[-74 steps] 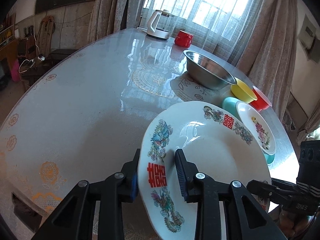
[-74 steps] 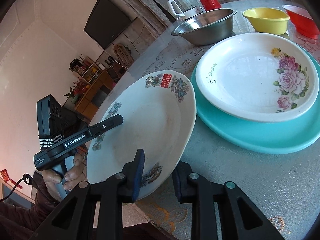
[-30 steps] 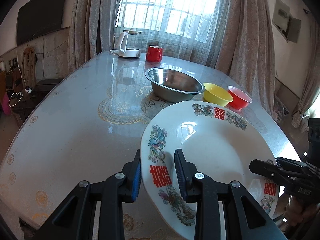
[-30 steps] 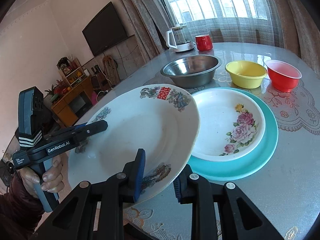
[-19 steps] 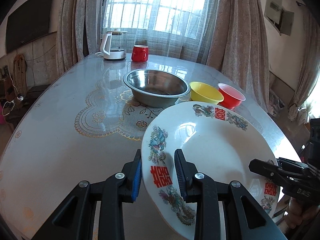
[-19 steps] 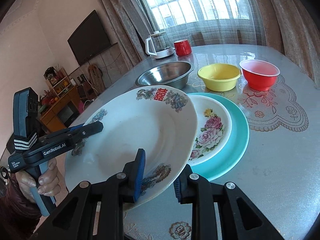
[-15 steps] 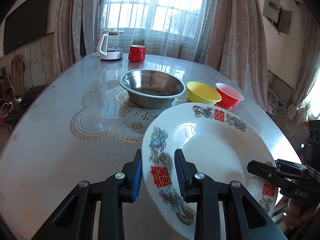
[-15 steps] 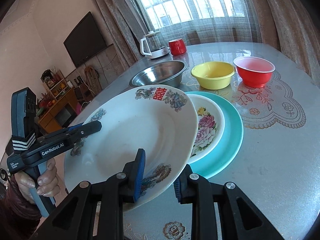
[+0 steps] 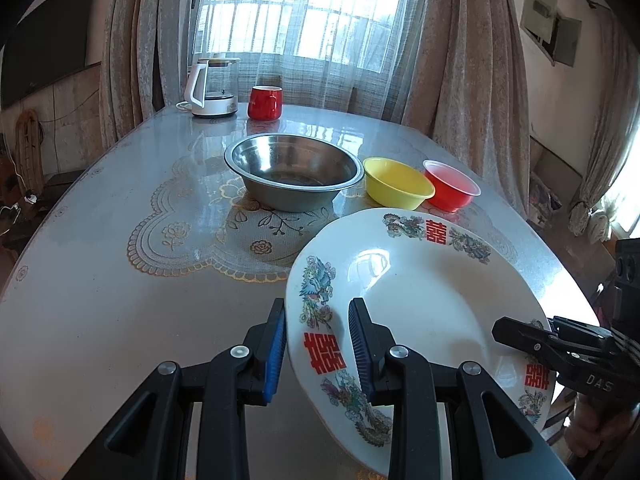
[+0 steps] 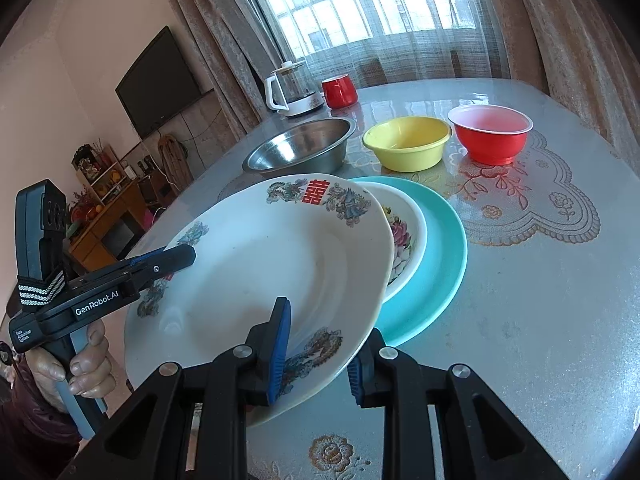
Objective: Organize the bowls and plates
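I'm looking across a grey oval table with a glossy top and lace-pattern mats [image 9: 120, 280], a curtained window [image 9: 296, 12] behind it and a dark flat television [image 10: 160, 80] on the wall to the left. From the far left of the tabletop I've got a white electric kettle with a glass jug [image 9: 210, 92], then a red mug [image 9: 265, 103] just beside it, both up near the window. Closer in, running left to right: a wide stainless steel bowl [image 9: 294, 174], a yellow plastic bowl [image 9: 398, 188] and a red plastic bowl [image 9: 452, 190], the last two touching or nearly so. In front of those, in the right wrist view, a round turquoise plate [image 10: 436, 256] lies flat on the table with a smaller white plate with pink roses [image 10: 406, 240] sitting inside it. Now the one I'm carrying: a large white plate with red double-happiness characters and dragon-and-phoenix prints [image 9: 420, 292], held off the table, tilted, its far edge overlapping the rose plate in the right wrist view. My left gripper [image 9: 318, 344] is clamped on its left rim, blue pads pressing either side, jaws only narrowly apart. My right gripper [image 10: 318, 346] is pinching the near right rim the same way, one pad above, one beneath. A hand [image 10: 84, 364] wraps the left gripper's blue handle at the lower left.
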A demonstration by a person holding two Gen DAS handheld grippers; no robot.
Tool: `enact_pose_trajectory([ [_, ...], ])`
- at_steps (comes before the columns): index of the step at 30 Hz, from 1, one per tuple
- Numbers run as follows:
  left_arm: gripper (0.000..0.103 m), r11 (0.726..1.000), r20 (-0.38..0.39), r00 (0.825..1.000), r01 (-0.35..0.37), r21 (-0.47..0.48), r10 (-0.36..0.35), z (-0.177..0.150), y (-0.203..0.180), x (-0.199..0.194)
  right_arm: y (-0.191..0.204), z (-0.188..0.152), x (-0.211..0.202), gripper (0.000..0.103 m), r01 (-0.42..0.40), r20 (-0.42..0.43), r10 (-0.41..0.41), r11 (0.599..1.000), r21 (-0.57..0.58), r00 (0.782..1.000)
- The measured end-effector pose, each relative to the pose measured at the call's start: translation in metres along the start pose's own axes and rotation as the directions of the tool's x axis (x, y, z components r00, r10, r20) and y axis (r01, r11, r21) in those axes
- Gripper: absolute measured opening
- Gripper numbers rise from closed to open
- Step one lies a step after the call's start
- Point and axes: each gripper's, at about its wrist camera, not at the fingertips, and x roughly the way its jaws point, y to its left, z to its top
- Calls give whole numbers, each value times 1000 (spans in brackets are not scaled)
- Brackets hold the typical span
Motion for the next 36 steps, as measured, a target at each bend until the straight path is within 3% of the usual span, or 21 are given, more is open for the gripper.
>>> enact_pose_trajectory([
  [20,29,1000,-19,1000,4,14,-4,37,-17,46,-31,33,22,25,114,-15,-113,993,19,993],
  [21,20,998,-3,999,54,24,-54,39,-19,43,-31,34,23,25,114,-13,-114,993,14,993],
  [22,20,995,13,996,86,41,-87,41,-26,39,-32,35,23,26,110,-10,-109,994,23,994],
  [26,20,983,101,994,26,183,-45,50,-65,25,-32,37,32,24,109,-27,-109,994,7,994],
  [28,20,983,75,992,84,165,-98,52,-66,24,-35,34,37,24,112,-42,-111,994,19,993],
  [31,21,990,54,997,50,134,-57,46,-56,26,-35,31,34,24,107,-27,-106,994,32,994],
  [36,24,1000,19,1000,11,-16,-11,37,-13,30,-34,31,32,24,111,-24,-111,993,30,994],
])
